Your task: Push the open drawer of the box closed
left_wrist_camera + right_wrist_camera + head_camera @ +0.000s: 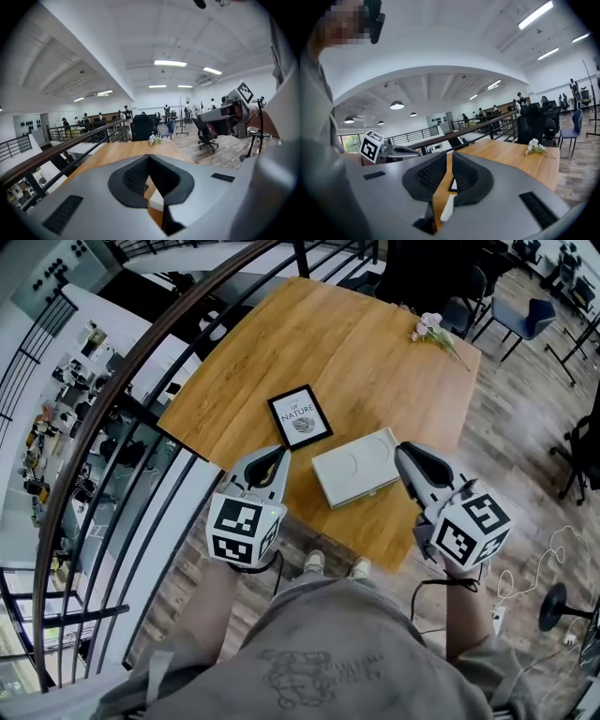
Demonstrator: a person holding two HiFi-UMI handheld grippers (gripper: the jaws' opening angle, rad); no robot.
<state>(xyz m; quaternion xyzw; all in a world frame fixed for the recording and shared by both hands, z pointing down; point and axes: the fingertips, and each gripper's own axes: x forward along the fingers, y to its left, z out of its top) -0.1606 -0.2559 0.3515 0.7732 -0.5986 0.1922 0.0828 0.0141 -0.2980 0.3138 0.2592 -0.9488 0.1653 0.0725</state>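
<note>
A flat pale box point(356, 467) lies near the front edge of the wooden table point(328, 343); whether a drawer sticks out of it I cannot tell. My left gripper point(278, 454) hovers just left of the box with its jaws meeting at the tips and nothing held. In the left gripper view point(149, 158) a white corner of the box point(157, 199) shows below the jaws. My right gripper point(405, 450) is just right of the box. In the right gripper view point(450, 154) its jaws stand a narrow gap apart with nothing between, and a white box edge point(446, 206) shows beneath.
A black-framed picture point(300, 417) lies just behind the box. A sprig of flowers point(431, 331) rests at the table's far right corner. A dark railing point(141, 409) runs along the table's left side. Office chairs point(525, 315) stand beyond the far end.
</note>
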